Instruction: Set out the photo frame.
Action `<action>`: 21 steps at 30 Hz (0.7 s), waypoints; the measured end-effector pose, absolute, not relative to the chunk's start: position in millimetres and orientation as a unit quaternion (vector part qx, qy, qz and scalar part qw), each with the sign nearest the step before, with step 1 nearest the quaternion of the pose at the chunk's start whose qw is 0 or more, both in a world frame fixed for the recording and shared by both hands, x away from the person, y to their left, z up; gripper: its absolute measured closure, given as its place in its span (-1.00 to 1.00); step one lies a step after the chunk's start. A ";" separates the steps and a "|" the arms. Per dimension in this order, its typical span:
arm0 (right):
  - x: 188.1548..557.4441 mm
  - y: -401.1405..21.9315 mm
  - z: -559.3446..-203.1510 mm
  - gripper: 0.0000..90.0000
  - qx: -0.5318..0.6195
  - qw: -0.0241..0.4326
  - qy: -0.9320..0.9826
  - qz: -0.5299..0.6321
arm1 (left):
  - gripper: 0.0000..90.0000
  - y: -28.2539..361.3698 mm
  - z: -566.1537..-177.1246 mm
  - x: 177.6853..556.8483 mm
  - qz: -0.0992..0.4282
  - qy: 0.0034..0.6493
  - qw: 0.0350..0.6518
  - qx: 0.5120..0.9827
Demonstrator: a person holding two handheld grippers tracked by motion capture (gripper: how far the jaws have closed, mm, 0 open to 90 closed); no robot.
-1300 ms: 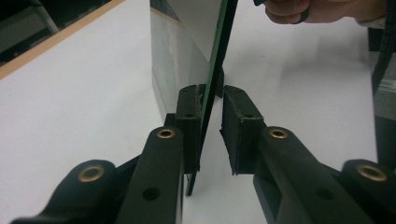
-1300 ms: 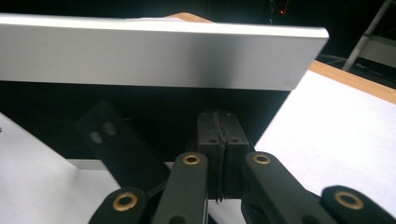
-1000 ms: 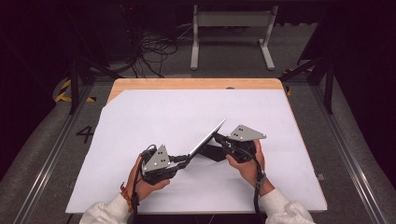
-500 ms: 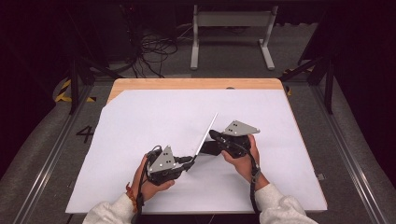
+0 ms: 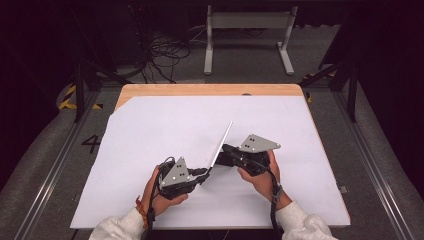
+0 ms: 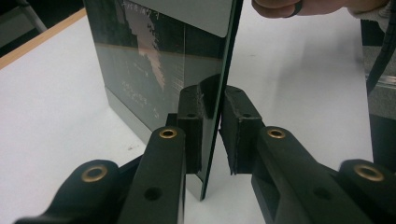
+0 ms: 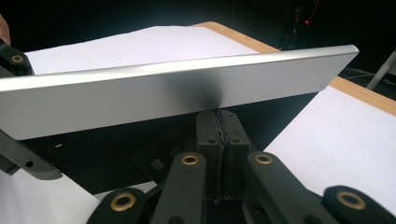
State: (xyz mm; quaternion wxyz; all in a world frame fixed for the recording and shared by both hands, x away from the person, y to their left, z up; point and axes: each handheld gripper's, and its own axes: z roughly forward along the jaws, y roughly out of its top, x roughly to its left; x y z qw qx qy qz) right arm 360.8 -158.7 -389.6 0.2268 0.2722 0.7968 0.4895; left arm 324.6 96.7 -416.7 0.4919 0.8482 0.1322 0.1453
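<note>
Thin tablet (image 5: 220, 145) was held tilted on edge above the near-middle of the white sheet (image 5: 150, 135), lower corner clamped in the left gripper (image 6: 212, 135). Right gripper (image 7: 218, 140) was seen fully closed, pads pressed together just under the tablet's silver back. Bare sheet was left all around, the wooden table edge (image 5: 200, 90) farthest back.
</note>
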 end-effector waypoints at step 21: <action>370.2 -159.9 -391.2 1.00 0.290 0.223 0.789 0.493 | 0.70 77.4 -419.0 327.2 0.132 0.127 0.503 0.844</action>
